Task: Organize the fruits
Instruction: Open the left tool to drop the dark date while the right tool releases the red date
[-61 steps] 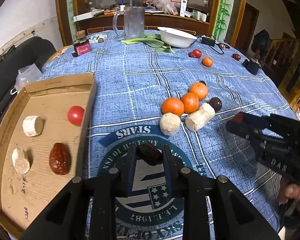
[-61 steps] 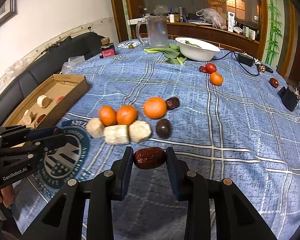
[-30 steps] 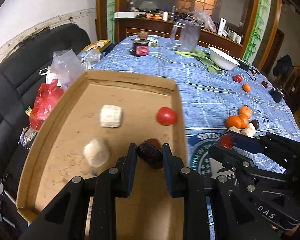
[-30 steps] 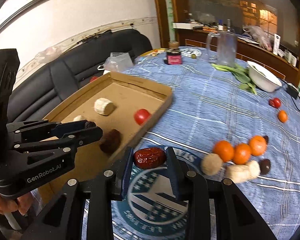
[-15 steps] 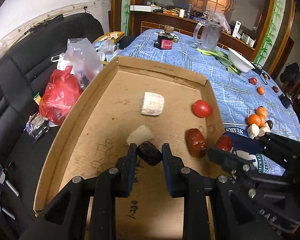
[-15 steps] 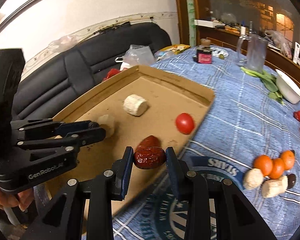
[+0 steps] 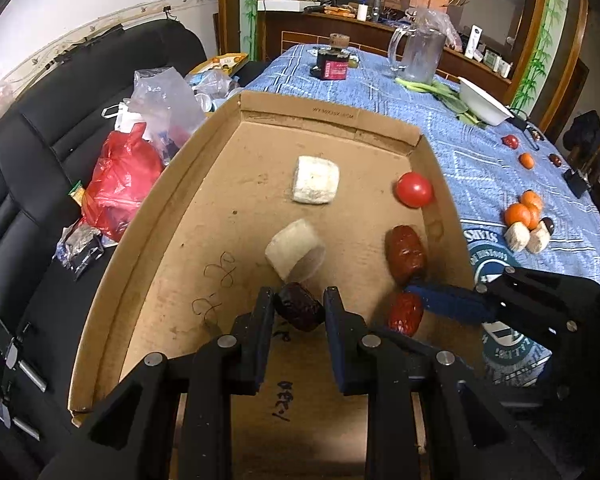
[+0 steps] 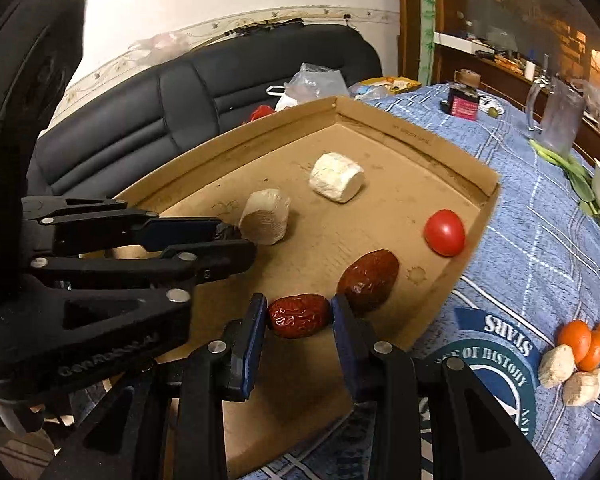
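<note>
Two tongs work over the cardboard tray (image 7: 148, 216): the left gripper (image 7: 299, 312) pinches a dark date (image 7: 299, 312), the right gripper (image 8: 299, 316) pinches a red date (image 8: 299, 316). Around them inside lie another date (image 8: 367, 276), a tomato (image 8: 444, 232) and two pale chunks (image 7: 315, 180).

We see the shallow brown cardboard tray (image 7: 324, 114) filling the centre of the left wrist frame, with a round red tomato (image 7: 414, 189) and a wrinkled dark-red date (image 7: 405, 254) inside along its right wall. Two pale cylindrical chunks (image 7: 315, 179) lie left of them, mid-tray. At right, on the blue checked tablecloth (image 7: 480, 160), sits a cluster of small orange mandarins (image 7: 523, 210).
</note>
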`<move>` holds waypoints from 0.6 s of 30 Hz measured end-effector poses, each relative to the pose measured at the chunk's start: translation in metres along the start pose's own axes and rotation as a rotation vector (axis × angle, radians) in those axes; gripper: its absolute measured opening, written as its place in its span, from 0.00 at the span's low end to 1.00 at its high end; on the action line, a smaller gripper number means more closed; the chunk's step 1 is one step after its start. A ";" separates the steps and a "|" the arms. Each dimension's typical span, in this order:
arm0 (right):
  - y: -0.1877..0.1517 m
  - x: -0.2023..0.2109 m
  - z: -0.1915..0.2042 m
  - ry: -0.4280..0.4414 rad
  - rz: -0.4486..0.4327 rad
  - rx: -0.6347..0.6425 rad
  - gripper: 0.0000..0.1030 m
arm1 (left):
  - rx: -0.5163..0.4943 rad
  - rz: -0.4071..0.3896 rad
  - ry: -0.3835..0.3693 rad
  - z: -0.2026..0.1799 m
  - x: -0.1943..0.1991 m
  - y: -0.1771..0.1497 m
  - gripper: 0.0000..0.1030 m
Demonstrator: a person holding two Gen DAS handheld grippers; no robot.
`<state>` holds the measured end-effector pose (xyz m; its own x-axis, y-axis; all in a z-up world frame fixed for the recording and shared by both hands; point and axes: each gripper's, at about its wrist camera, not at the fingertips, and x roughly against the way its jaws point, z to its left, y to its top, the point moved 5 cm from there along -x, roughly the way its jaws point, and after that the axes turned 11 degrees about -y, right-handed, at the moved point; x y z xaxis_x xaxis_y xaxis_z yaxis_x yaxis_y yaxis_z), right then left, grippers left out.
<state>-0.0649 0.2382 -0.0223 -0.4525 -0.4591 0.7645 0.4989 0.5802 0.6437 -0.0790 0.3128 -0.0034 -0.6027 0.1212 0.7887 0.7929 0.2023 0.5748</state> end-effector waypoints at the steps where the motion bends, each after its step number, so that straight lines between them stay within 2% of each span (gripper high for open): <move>1: -0.001 -0.001 0.003 0.002 0.002 0.012 0.36 | 0.001 0.000 0.004 0.000 -0.001 0.000 0.24; 5: -0.004 -0.002 0.009 0.009 -0.005 0.036 0.36 | -0.002 -0.002 0.040 0.002 -0.003 -0.003 0.24; 7: -0.004 -0.001 0.009 0.035 -0.012 0.025 0.42 | -0.002 -0.001 0.059 0.003 -0.004 -0.004 0.27; 8: -0.004 0.001 0.009 0.045 -0.018 0.020 0.45 | -0.002 -0.003 0.071 0.003 -0.004 -0.005 0.32; 9: -0.005 0.002 0.010 0.053 -0.022 0.020 0.50 | 0.002 -0.008 0.078 0.004 -0.004 -0.005 0.53; 10: -0.005 0.004 0.012 0.050 -0.029 0.021 0.54 | 0.006 -0.013 0.083 0.005 -0.003 -0.005 0.68; 12: -0.005 0.007 0.012 0.039 -0.039 0.019 0.61 | 0.009 -0.034 0.084 0.005 0.001 -0.004 0.69; 18: -0.006 0.017 -0.005 0.031 -0.052 -0.053 0.61 | 0.023 -0.054 0.085 0.000 0.005 0.000 0.71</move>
<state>-0.0720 0.2232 -0.0129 -0.4559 -0.5087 0.7303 0.5142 0.5193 0.6826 -0.0819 0.3136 0.0011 -0.6343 0.0265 0.7727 0.7563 0.2286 0.6130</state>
